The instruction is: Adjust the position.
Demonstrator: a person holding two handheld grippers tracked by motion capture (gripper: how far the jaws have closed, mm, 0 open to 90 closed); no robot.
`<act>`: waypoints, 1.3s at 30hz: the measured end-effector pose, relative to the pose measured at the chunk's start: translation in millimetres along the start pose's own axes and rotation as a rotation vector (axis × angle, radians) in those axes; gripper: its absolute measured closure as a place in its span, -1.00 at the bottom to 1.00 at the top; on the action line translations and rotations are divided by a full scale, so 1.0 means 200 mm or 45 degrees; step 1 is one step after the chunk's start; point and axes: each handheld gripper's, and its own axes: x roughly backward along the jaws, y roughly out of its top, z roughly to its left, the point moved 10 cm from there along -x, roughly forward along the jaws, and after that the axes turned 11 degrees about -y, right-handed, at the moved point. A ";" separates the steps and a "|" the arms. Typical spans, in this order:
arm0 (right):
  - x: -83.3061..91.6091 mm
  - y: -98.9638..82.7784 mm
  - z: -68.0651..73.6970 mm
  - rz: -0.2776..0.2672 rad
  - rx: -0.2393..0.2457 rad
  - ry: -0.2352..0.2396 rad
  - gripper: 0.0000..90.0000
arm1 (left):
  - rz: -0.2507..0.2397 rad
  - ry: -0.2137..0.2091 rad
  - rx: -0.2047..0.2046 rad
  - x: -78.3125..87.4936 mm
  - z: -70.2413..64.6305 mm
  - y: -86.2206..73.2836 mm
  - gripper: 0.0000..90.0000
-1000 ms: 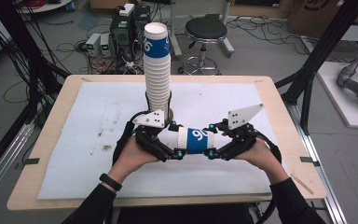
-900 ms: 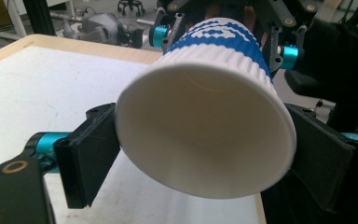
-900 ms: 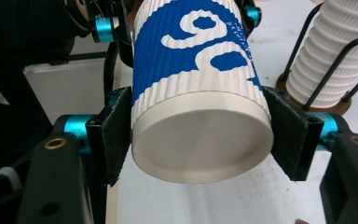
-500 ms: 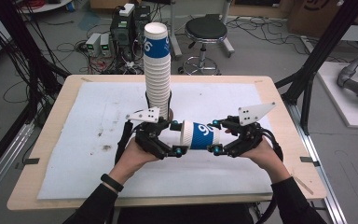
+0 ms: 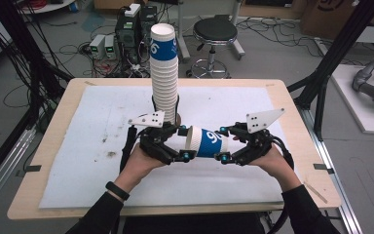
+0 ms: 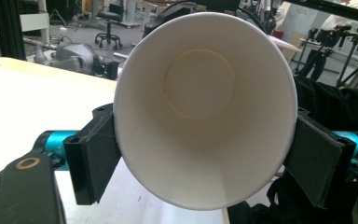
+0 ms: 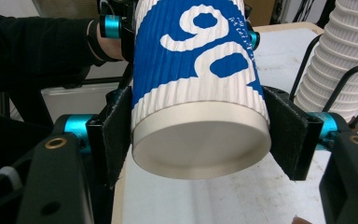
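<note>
A white ribbed paper cup (image 5: 207,142) with a blue band lies level above the table, held between both grippers. My left gripper (image 5: 185,144) is at its open rim. Its jaws have just been closing, and in the left gripper view the pads (image 6: 98,154) press on the cup (image 6: 200,93) from both sides, with the empty inside facing the camera. My right gripper (image 5: 222,144) is shut on the base end. In the right gripper view its fingers (image 7: 286,135) clamp the cup (image 7: 200,70) just above the bottom.
A tall stack of the same cups (image 5: 164,68) stands in a black wire holder (image 5: 177,114) just behind the grippers, close to the right gripper's far side (image 7: 345,56). A white mat (image 5: 68,146) covers the wooden table (image 5: 282,87). A stool and cables lie on the floor beyond.
More of the cup's length shows between the two grippers than a second ago. Both hands have barely shifted, and the stack has not moved.
</note>
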 end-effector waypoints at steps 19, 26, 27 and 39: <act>0.01 -0.01 -0.01 0.103 -0.001 -0.051 -0.52 | 0.138 0.053 -0.041 0.00 0.00 -0.01 -0.57; -0.03 -0.03 0.02 0.156 -0.001 -0.025 -0.53 | 0.130 0.067 -0.059 0.01 0.00 0.01 -0.56; -0.04 -0.03 0.02 0.158 0.001 -0.029 -0.53 | 0.128 0.068 -0.056 0.01 -0.01 0.01 -0.56; -0.14 -0.08 0.07 0.261 0.021 -0.005 -0.36 | 0.128 0.065 -0.086 -0.01 -0.02 0.04 -0.55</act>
